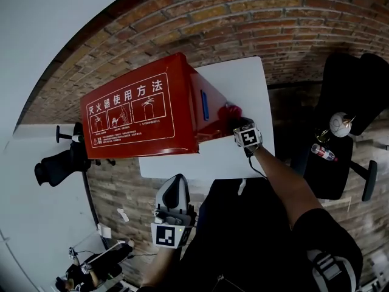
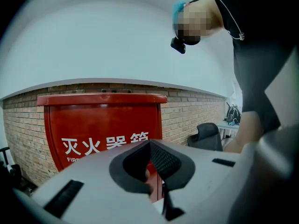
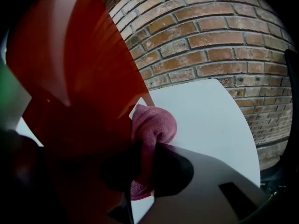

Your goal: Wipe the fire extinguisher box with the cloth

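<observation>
Wiping underway: right hand-held gripper [image 1: 238, 124] clamps the cloth [image 3: 154, 125] against the fire extinguisher box [image 1: 140, 111]; next, sweep firmly. Left hand-held gripper [image 2: 149, 144] closed, empty.

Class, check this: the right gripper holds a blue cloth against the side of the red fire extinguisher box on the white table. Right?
Wrong in one respect: the cloth is pink, not blue, as the right gripper view shows. The right gripper does hold it against the side of the red fire extinguisher box on the white table.
</observation>
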Demonstrator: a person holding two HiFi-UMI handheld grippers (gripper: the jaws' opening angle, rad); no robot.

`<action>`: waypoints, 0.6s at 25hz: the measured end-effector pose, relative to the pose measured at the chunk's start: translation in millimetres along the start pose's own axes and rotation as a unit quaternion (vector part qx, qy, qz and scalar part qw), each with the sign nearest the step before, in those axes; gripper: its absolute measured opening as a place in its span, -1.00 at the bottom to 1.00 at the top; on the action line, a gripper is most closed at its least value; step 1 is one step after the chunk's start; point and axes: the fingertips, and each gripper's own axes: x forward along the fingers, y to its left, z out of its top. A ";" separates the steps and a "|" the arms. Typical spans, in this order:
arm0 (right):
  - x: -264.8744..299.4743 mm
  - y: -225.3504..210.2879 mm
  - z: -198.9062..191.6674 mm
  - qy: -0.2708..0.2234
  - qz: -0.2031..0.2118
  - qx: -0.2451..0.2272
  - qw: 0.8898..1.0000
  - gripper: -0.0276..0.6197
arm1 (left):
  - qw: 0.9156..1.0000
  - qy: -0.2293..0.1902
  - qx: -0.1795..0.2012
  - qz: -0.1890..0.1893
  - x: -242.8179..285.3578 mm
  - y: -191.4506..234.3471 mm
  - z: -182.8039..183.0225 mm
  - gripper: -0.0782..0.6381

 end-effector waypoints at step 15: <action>11.8 -2.9 11.9 0.010 0.012 0.002 1.000 -0.70 | 1.000 0.010 -0.001 0.012 -9.3 7.0 -3.6 -0.65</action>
